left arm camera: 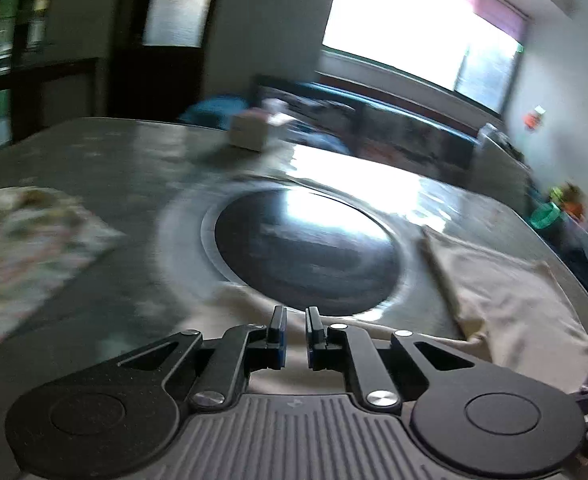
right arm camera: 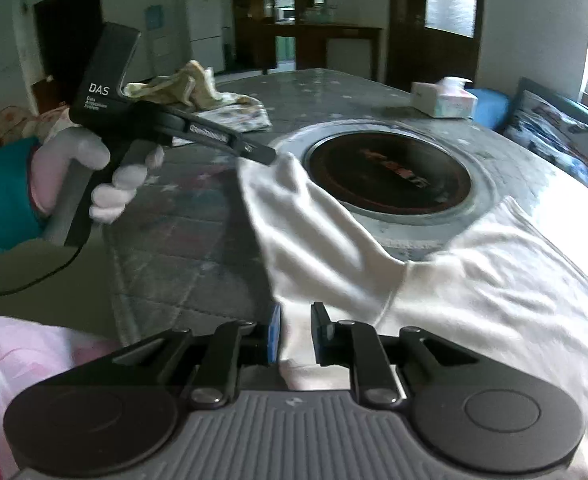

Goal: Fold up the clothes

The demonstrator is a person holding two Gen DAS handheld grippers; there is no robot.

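A white garment [right arm camera: 494, 280] lies spread over the near right part of the grey table [right arm camera: 197, 240]. One edge of it rises in a taut ridge to my left gripper [right arm camera: 263, 155], which a white-gloved hand [right arm camera: 93, 168] holds; its tip is shut on the raised corner. My right gripper [right arm camera: 296, 330] sits at the near end of that ridge, with bunched white fabric filling the narrow gap between its jaws. The left wrist view is blurred. There my left gripper [left arm camera: 296, 320] shows a narrow gap, with the cream-looking garment [left arm camera: 514, 300] under it and to its right.
A round dark hotplate [right arm camera: 390, 172] is set into the table's middle, just beyond the garment. A tissue box [right arm camera: 444, 100] stands at the far side. A crumpled floral cloth [right arm camera: 233, 114] lies at the far left. A sofa [right arm camera: 554, 128] runs along the table's right.
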